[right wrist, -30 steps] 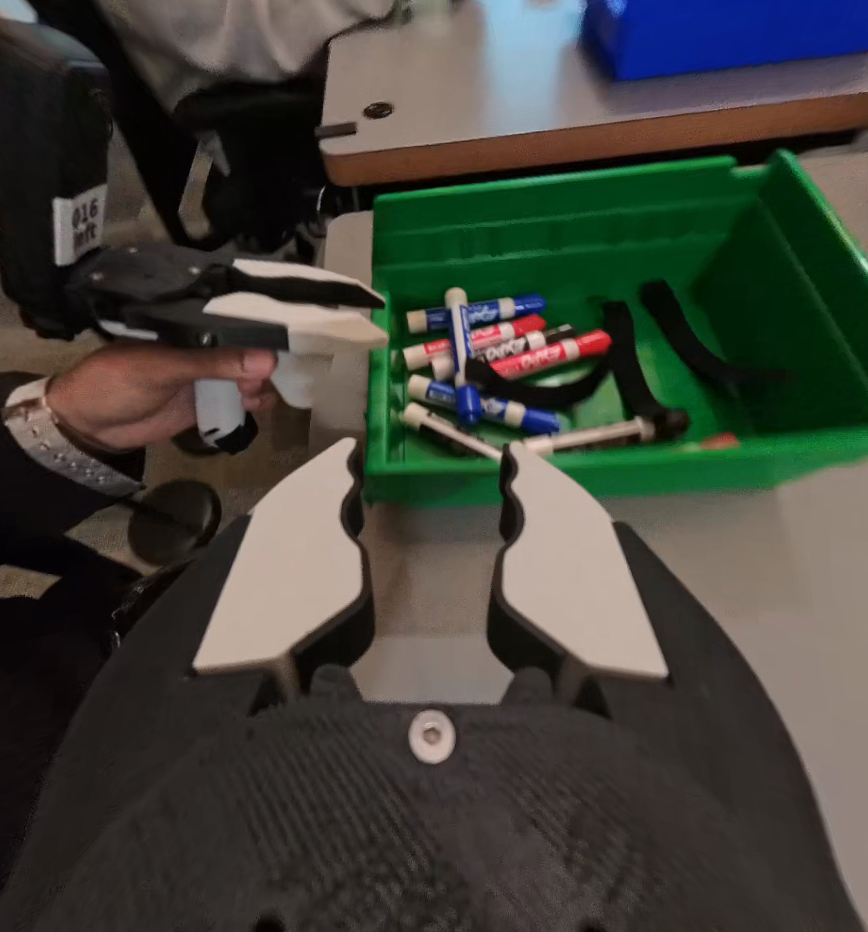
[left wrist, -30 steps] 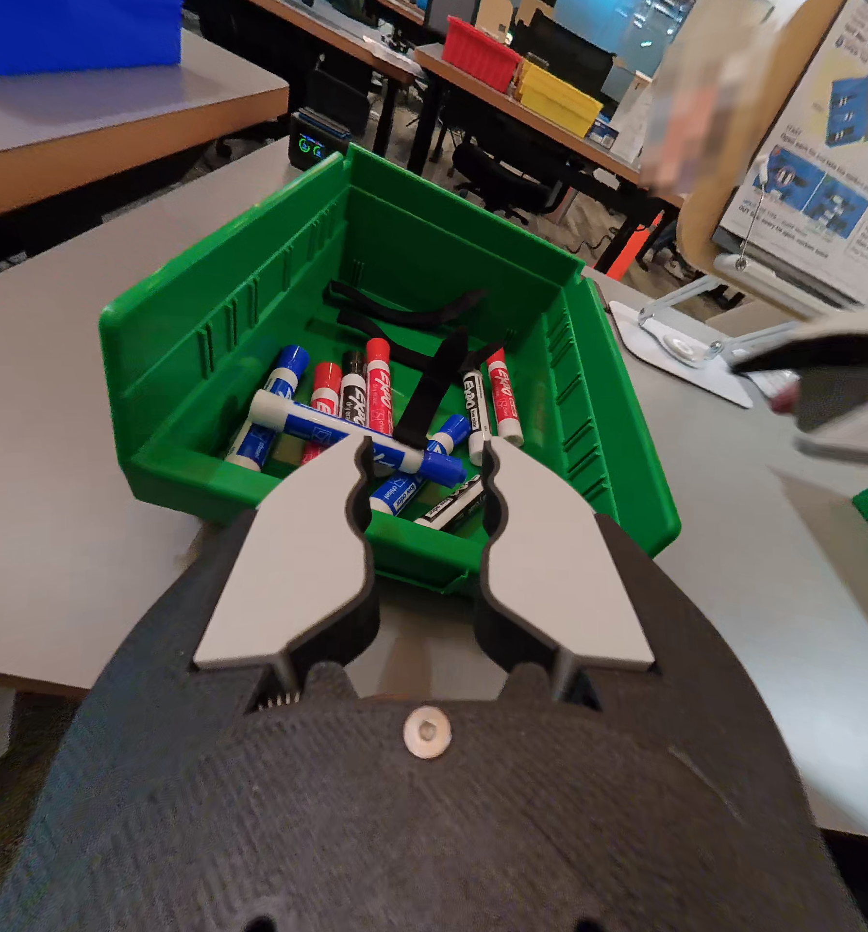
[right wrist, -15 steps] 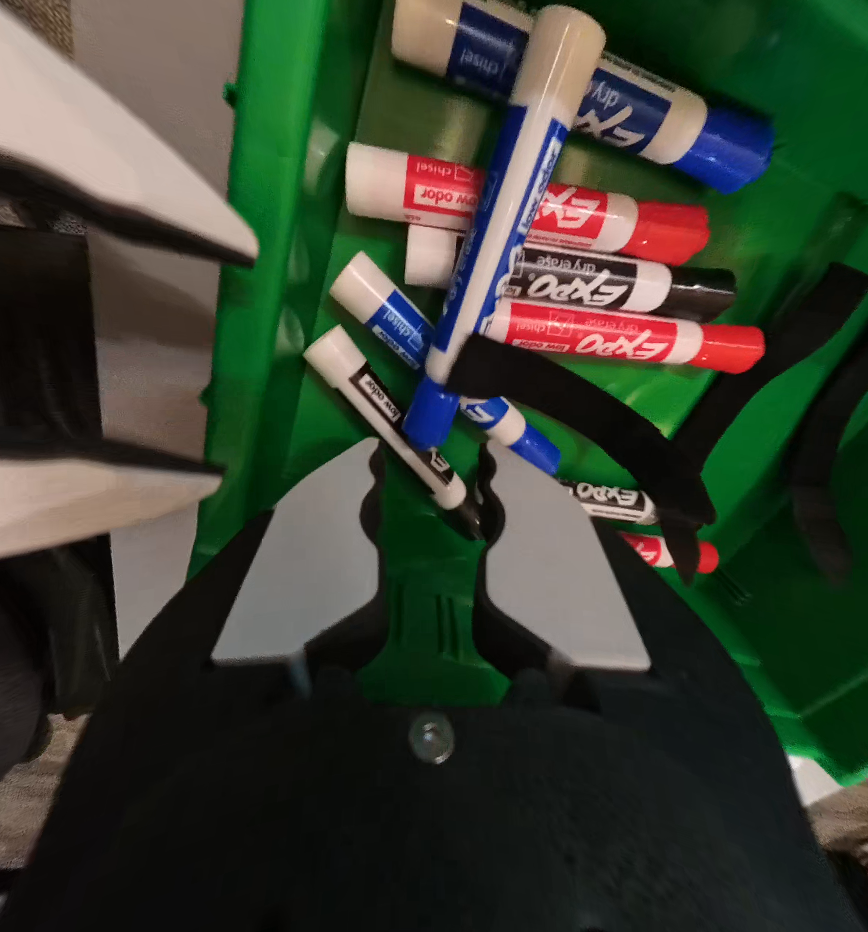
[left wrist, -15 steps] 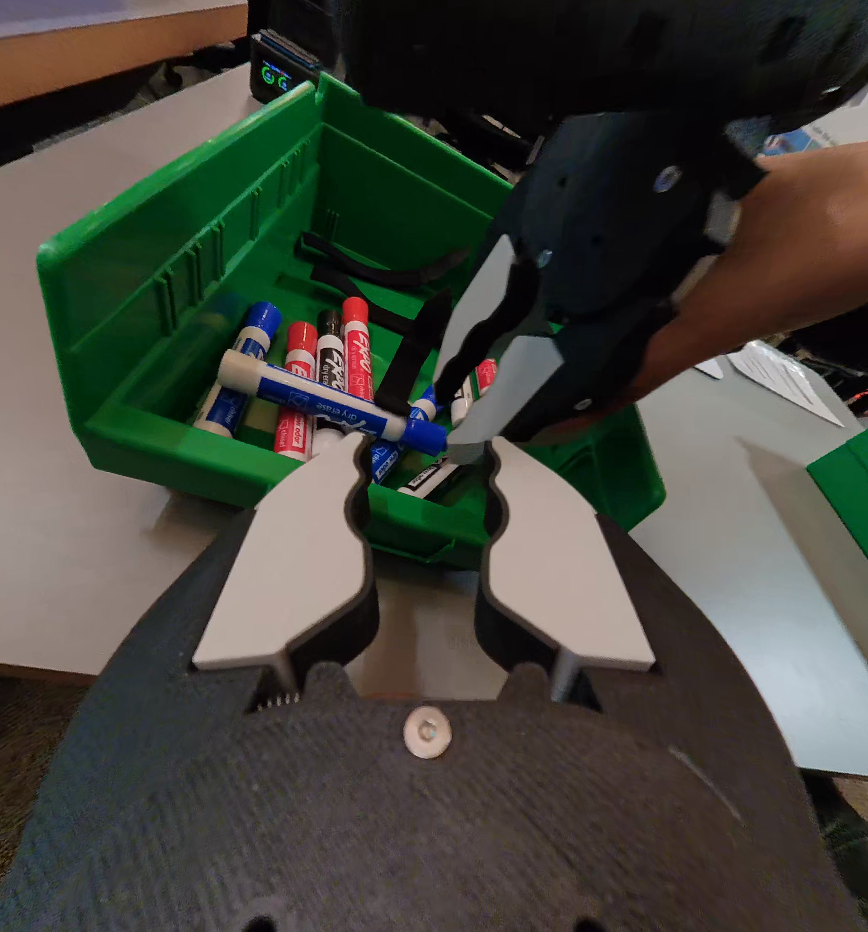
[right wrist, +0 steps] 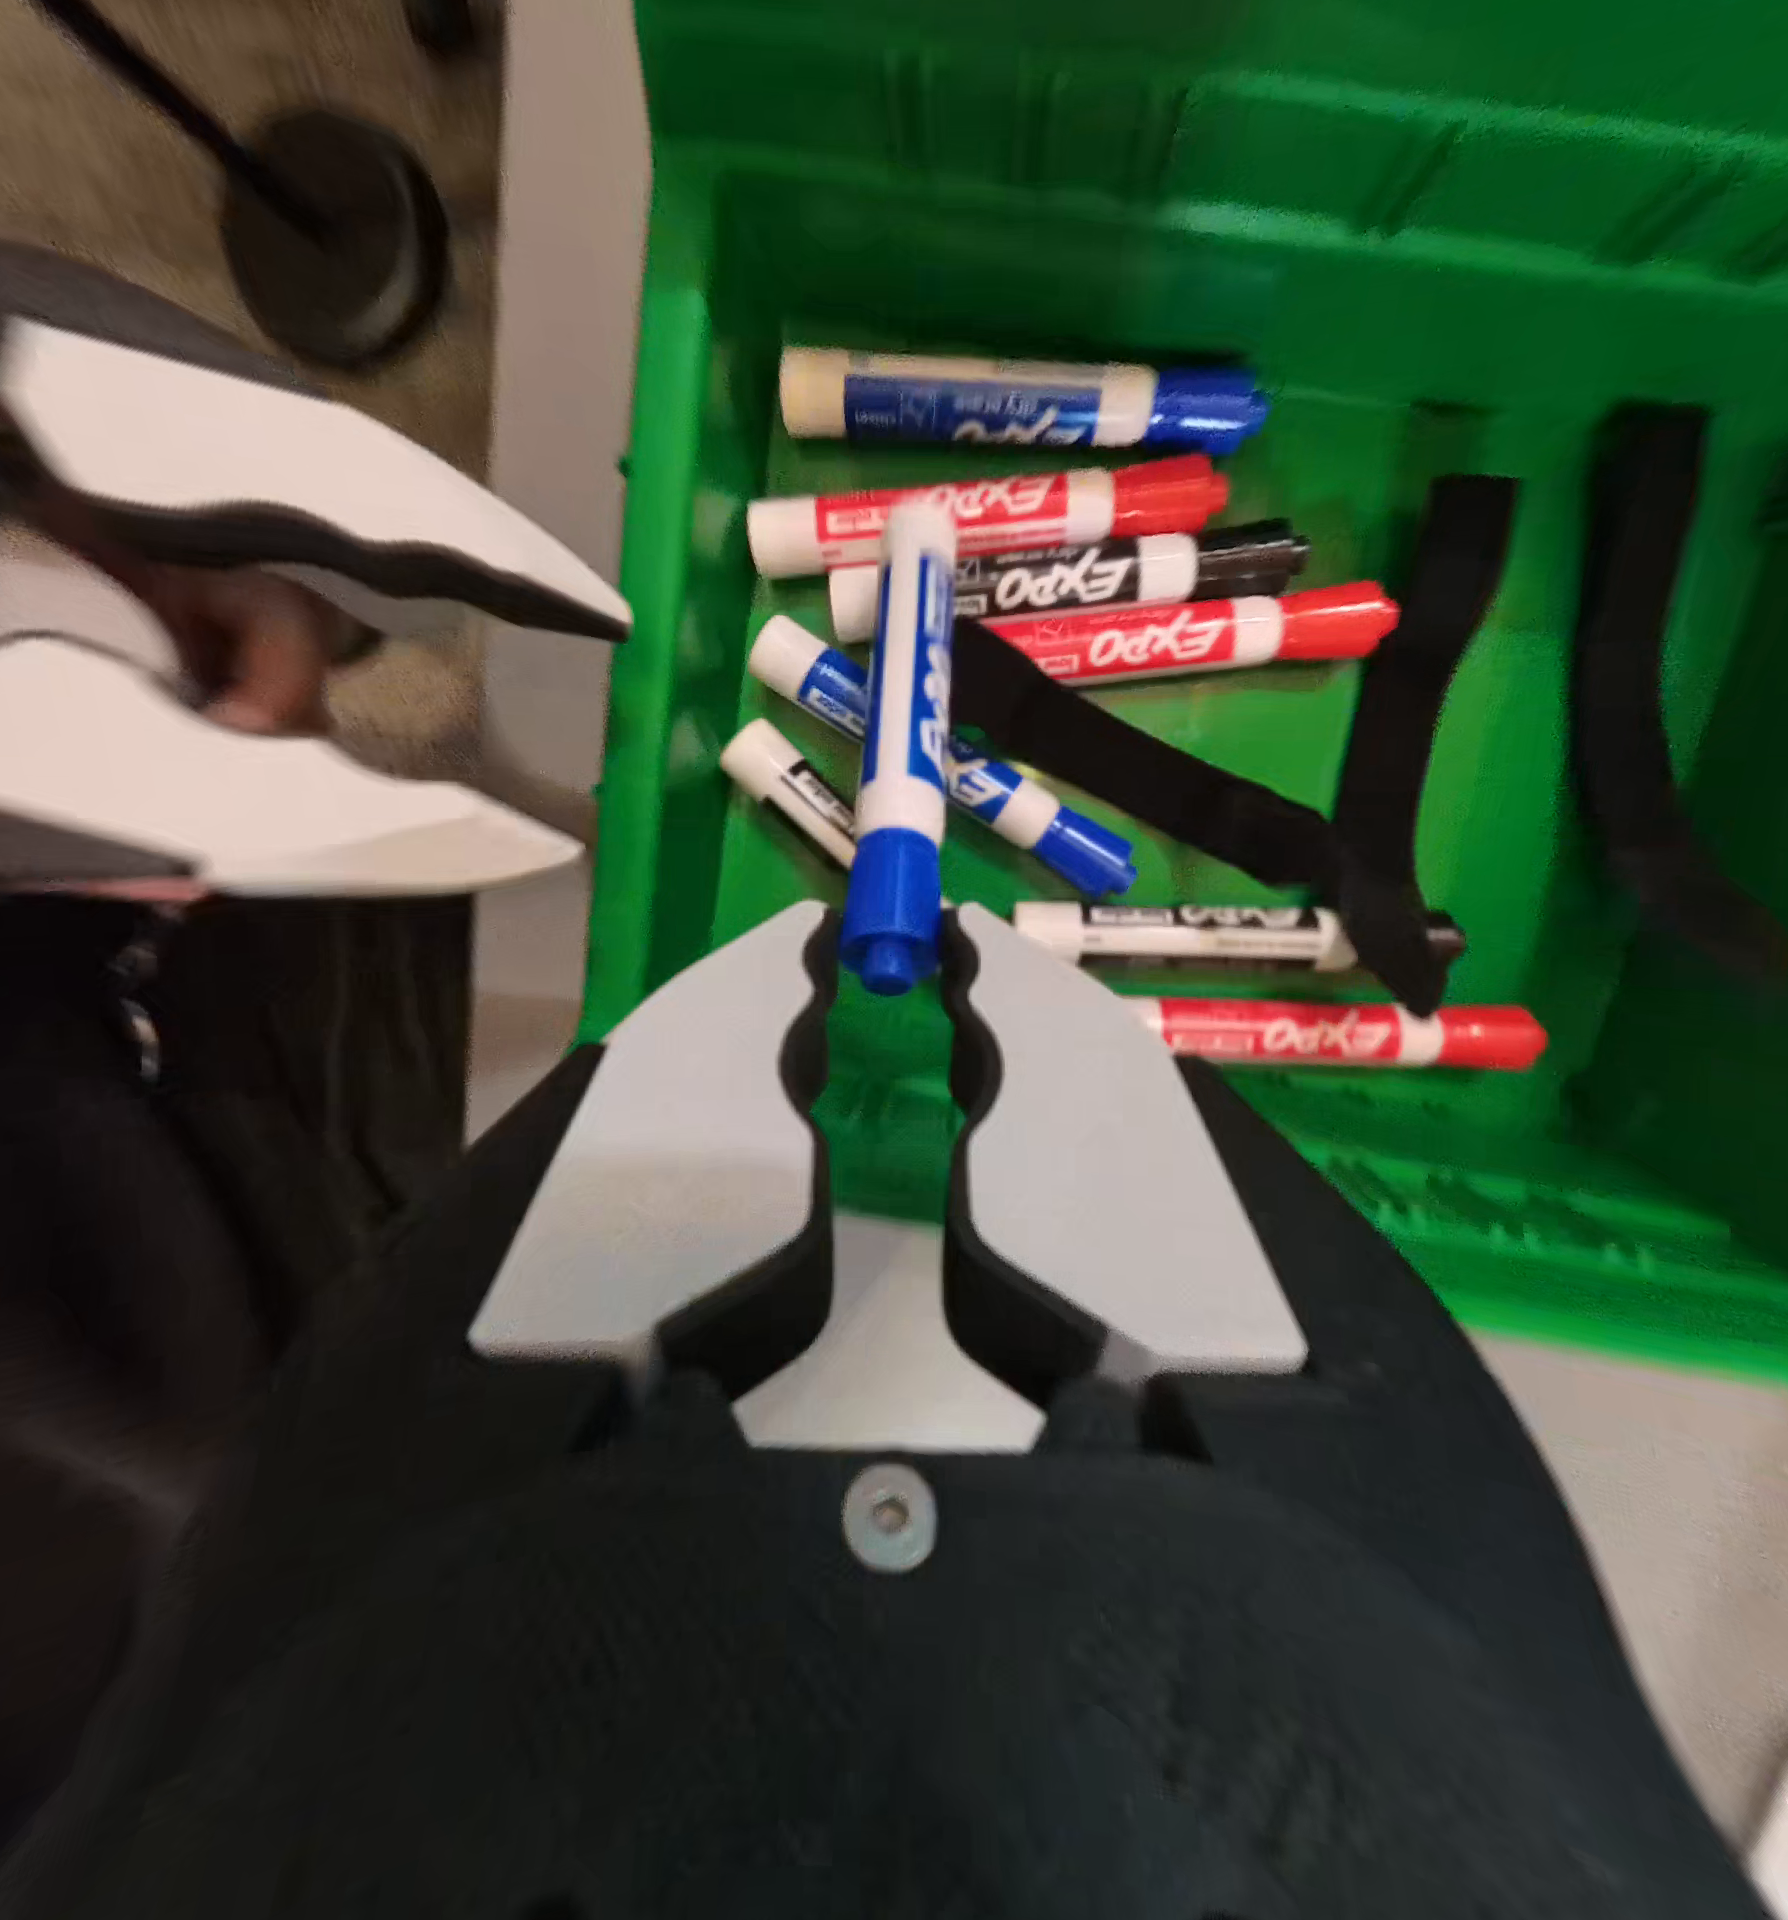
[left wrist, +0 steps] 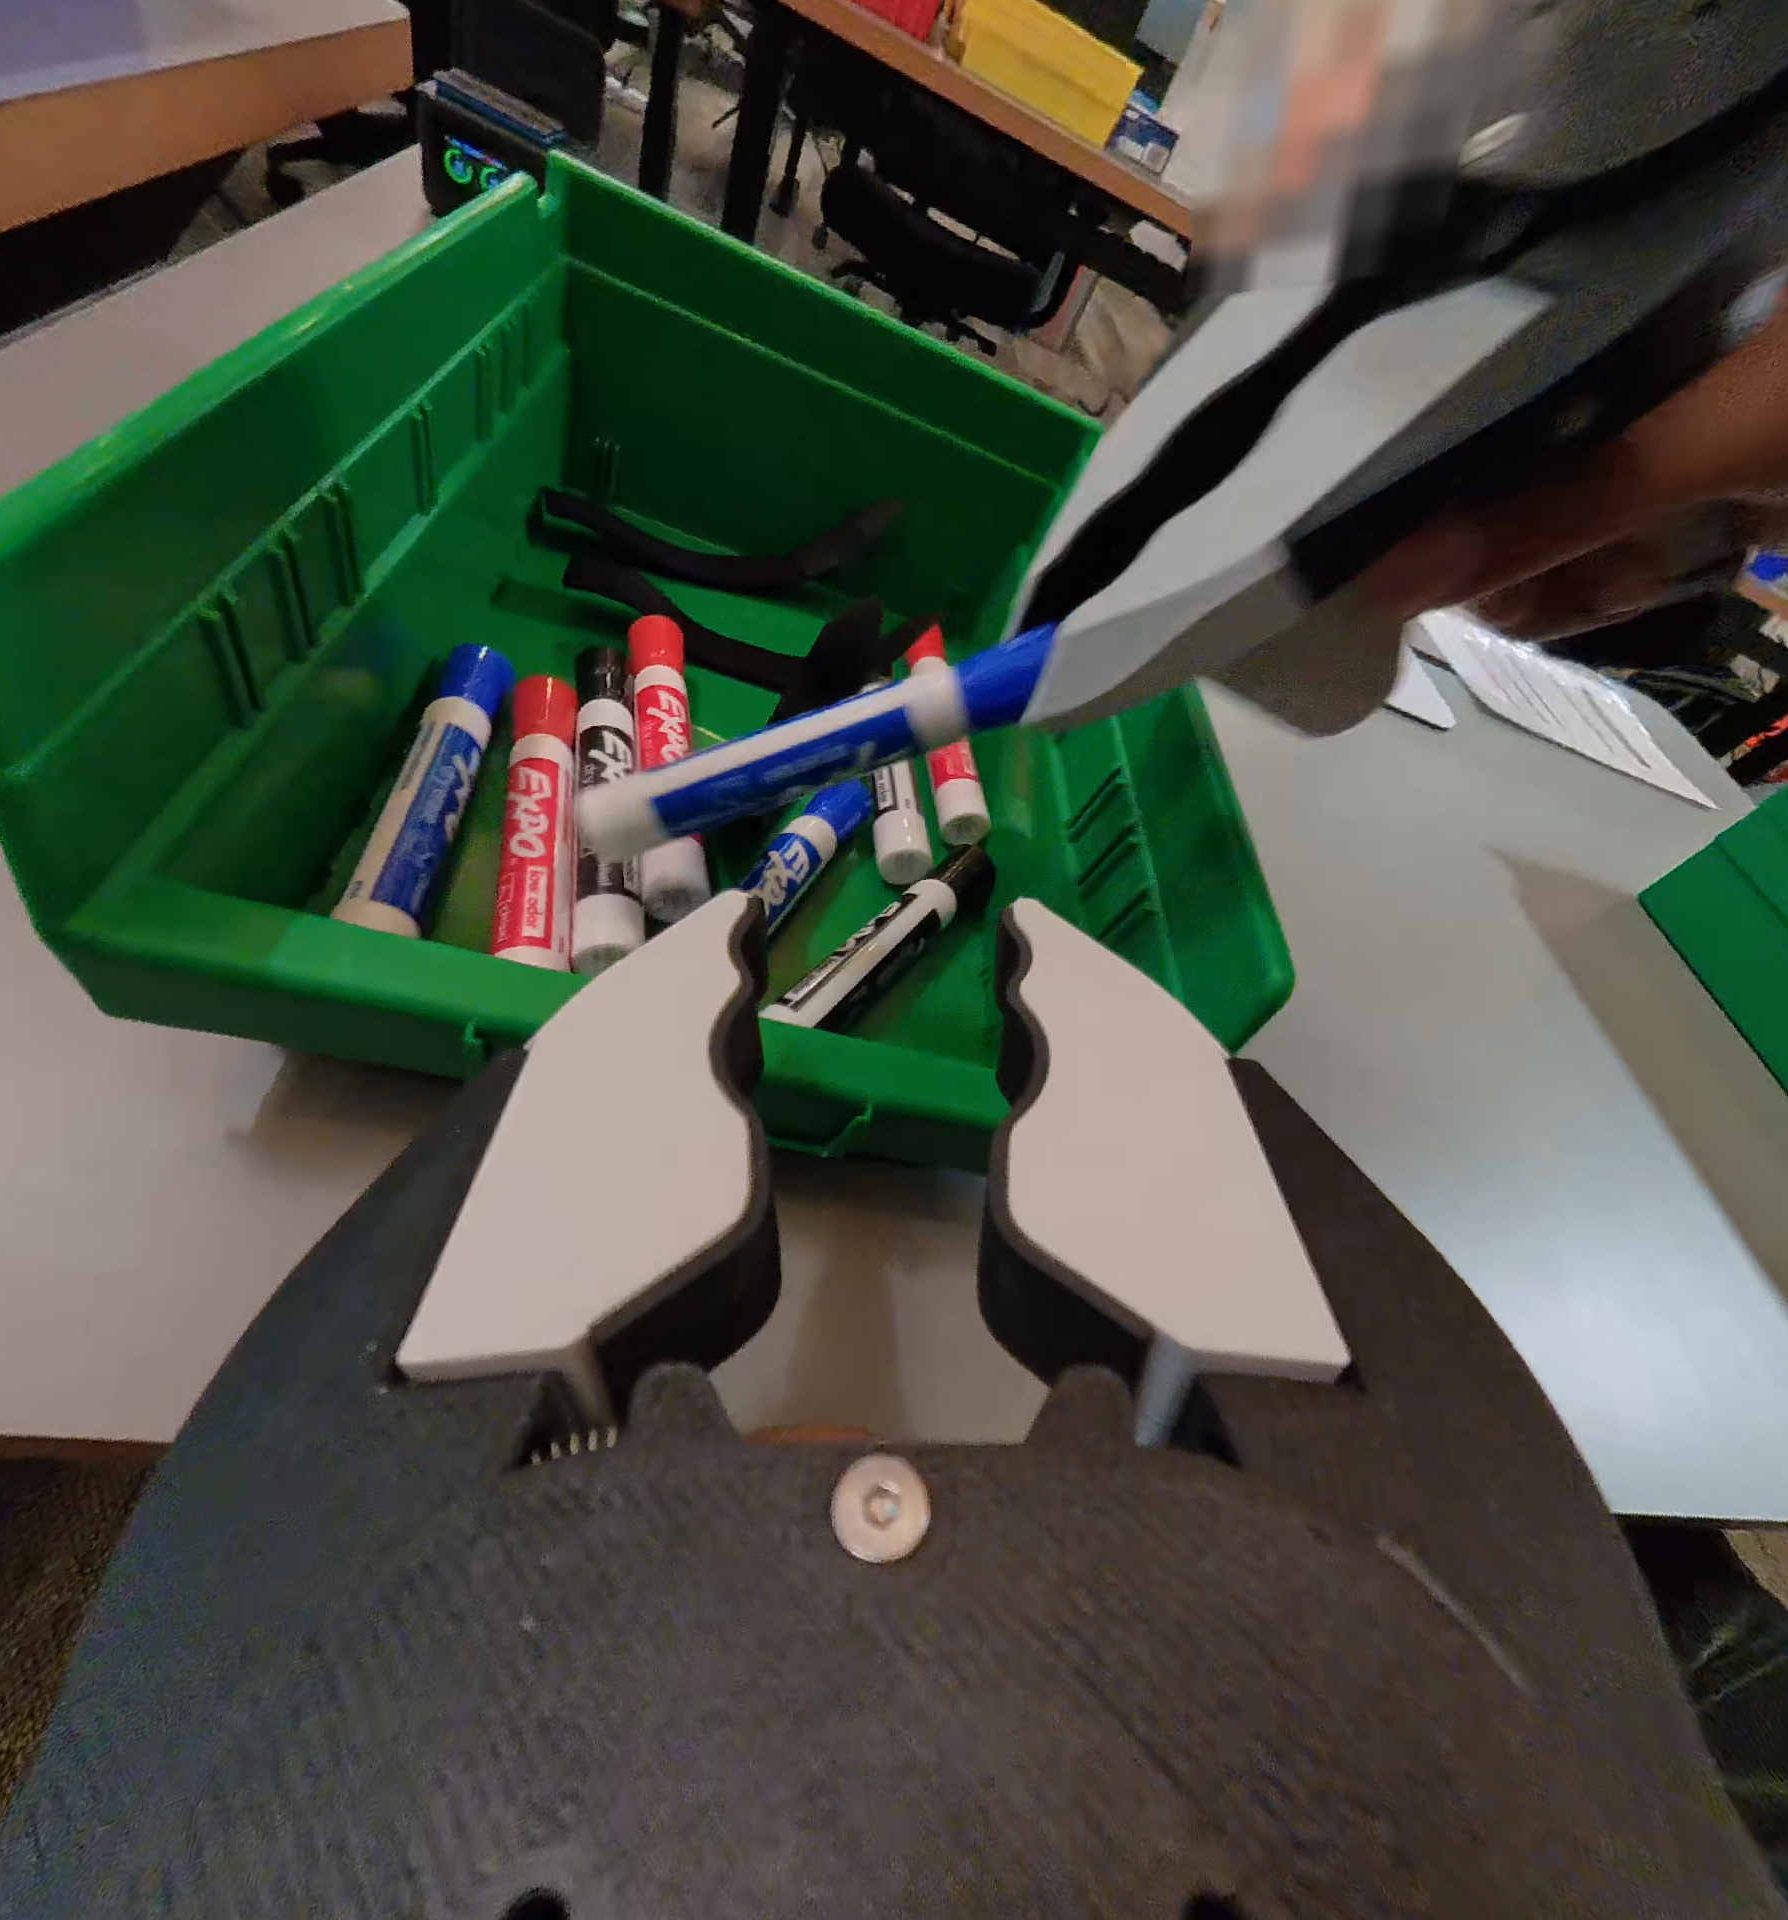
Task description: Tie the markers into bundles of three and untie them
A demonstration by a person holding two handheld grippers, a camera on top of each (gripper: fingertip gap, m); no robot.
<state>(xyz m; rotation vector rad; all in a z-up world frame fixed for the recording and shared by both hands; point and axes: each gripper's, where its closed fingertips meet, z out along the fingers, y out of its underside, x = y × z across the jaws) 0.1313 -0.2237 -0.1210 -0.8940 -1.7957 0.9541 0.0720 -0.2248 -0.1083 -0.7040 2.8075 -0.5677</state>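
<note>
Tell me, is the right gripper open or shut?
Shut on the blue marker. The right gripper has its jaws closed on the marker's cap end, and the marker hangs lifted above the others in the green bin.

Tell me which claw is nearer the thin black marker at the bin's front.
Left. The left claw hovers just above the thin black marker; the right claw holds a blue marker higher up.

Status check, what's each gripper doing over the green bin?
Right gripper shut on blue marker, lifted above green bin. Left gripper open, empty, at bin's near wall.
</note>
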